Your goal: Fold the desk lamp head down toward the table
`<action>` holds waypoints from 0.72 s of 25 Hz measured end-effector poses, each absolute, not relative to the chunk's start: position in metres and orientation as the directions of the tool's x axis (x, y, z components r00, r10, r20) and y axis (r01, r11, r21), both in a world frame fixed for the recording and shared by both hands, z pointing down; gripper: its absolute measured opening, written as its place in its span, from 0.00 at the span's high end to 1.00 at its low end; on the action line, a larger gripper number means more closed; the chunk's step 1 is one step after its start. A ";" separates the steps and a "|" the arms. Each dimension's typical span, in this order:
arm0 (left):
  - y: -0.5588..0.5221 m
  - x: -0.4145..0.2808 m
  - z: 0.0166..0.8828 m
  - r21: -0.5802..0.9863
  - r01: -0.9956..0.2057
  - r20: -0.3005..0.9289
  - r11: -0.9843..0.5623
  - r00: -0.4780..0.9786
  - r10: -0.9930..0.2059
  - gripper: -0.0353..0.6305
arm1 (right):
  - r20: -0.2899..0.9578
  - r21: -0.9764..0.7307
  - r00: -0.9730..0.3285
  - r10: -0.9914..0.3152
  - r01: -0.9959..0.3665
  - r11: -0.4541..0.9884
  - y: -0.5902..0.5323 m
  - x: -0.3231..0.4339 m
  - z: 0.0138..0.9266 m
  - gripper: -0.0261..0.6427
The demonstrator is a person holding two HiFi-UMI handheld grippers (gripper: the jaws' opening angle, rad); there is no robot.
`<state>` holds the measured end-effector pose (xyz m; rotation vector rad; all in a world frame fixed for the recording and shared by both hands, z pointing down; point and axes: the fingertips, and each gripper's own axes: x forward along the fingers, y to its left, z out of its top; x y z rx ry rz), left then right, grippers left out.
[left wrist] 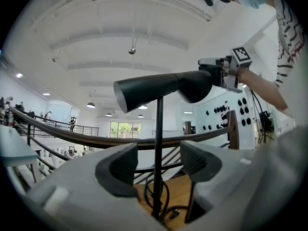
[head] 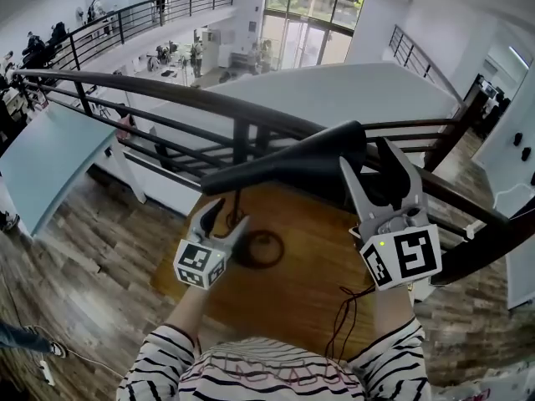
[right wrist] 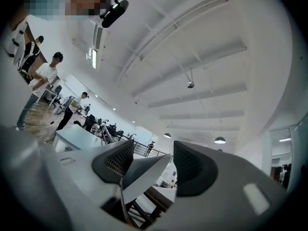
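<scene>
We stand at a small wooden table (head: 301, 291) set against a dark railing (head: 251, 111), a tong in each hand. The desk lamp rises from the table on a thin black stem (left wrist: 158, 129), and its lamp head (head: 284, 170) lies roughly level, well above the tabletop, with the open end towards our left. Our left gripper (left wrist: 159, 165) points level at the stem with its jaws spread. The stem stands between the two pads with a gap on either side, so nothing is pinched. Low down behind it a dark cable (left wrist: 163, 196) loops on the wood. Our right gripper (head: 365, 153) is raised at the rounded rear end of the lamp head, tilted a little upward. Its jaws are also spread, and its own view shows only the ceiling and a pale slab of the hall between the pads, with no part of the lamp gripped. Whether that tong touches the head from above we cannot tell. A thin red wire (head: 343, 307) trails over the table near our striped right sleeve (head: 393, 357).
</scene>
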<state>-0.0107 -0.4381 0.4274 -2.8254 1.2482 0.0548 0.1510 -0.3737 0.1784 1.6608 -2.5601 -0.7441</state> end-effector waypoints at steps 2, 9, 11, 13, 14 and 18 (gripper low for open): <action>-0.443 -0.008 0.425 -0.040 -0.740 -0.045 -0.671 0.672 -0.739 0.55 | -0.250 0.387 -0.444 -0.860 -0.860 0.332 -0.379 0.152 0.175 0.60; -0.453 -0.009 0.431 -0.061 -0.728 0.016 -0.683 0.684 -0.730 0.71 | -0.243 0.382 -0.450 -0.859 -0.859 0.342 -0.387 0.145 0.180 0.72; -0.454 -0.004 0.433 -0.065 -0.721 0.038 -0.689 0.689 -0.724 0.79 | -0.244 0.376 -0.454 -0.857 -0.859 0.348 -0.387 0.149 0.181 0.72; -0.454 0.005 0.434 -0.070 -0.716 0.053 -0.695 0.693 -0.719 0.86 | -0.237 0.374 -0.450 -0.861 -0.860 0.347 -0.387 0.157 0.184 0.72; -0.454 0.008 0.435 -0.073 -0.714 0.057 -0.697 0.695 -0.717 0.86 | -0.232 0.369 -0.446 -0.864 -0.863 0.346 -0.387 0.161 0.186 0.72; -0.455 0.008 0.436 -0.074 -0.702 0.061 -0.709 0.706 -0.706 0.87 | -0.230 0.331 -0.426 -0.875 -0.880 0.342 -0.388 0.168 0.197 0.72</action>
